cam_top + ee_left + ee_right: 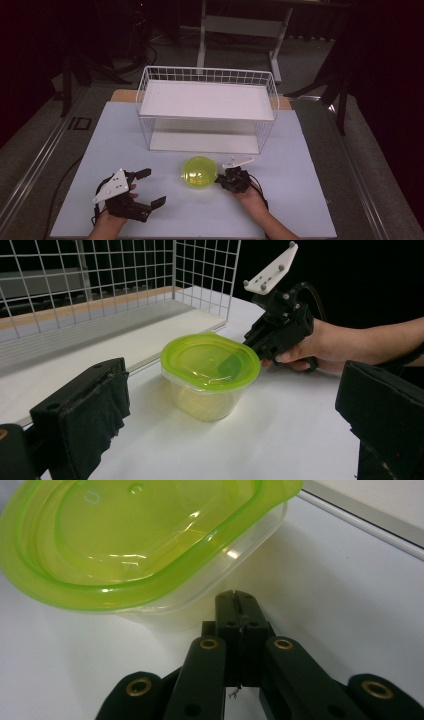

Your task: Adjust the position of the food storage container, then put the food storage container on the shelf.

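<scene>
Right gripper (pixel 236 596) fingers pressed together just beside green-lidded plastic container (pixel 150 545), left gripper (pixel 150 187) fingers spread on white surface (pixel 300 200), wire rack (pixel 207 107) behind.

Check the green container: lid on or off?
On. The green lid sits flat across the clear tub, its rim overhanging the tub's wall all round in both gripper views. Whether it is snapped tight, cannot tell.

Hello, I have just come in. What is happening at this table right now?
A person works at a white table with a black two-jaw gripper in each hand. The right gripper, jaws closed and empty, sits against the side of a clear plastic container with a lime-green lid, just under the lid's edge. The left gripper waits open nearby. A white wire shelf rack stands behind.
</scene>
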The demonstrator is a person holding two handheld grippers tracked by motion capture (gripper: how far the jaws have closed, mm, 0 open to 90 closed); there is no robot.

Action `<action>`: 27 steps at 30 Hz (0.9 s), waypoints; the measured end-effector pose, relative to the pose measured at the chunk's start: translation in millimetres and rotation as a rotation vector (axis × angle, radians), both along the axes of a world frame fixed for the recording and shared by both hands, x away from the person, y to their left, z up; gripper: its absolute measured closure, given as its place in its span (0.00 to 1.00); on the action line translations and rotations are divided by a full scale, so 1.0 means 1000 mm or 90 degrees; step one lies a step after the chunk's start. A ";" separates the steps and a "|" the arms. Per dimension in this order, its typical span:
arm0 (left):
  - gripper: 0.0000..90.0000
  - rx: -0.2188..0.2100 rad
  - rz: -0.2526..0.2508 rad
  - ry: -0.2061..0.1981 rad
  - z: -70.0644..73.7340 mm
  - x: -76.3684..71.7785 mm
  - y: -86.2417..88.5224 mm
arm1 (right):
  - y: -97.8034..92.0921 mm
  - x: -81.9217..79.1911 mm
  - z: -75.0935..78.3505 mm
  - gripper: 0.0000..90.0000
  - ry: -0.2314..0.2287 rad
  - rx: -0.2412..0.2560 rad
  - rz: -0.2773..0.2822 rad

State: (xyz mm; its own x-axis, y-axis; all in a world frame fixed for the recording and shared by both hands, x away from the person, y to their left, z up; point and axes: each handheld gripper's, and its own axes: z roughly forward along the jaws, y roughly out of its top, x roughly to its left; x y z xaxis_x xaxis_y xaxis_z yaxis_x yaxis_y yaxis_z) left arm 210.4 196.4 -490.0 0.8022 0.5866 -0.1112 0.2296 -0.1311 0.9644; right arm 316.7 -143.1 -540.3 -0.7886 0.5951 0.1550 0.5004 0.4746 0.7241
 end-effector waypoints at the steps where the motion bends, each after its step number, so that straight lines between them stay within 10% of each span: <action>1: 0.02 0.001 -0.001 0.000 0.000 0.000 0.000 | 0.001 0.000 0.000 1.00 0.000 0.002 -0.001; 16: 0.02 0.004 -0.001 0.005 -0.001 0.000 -0.001 | -0.042 -0.019 0.030 0.82 -0.069 0.003 -0.022; 27: 0.02 0.002 -0.013 0.021 0.002 0.003 -0.007 | -0.068 -0.048 0.059 0.16 -0.111 0.052 -0.002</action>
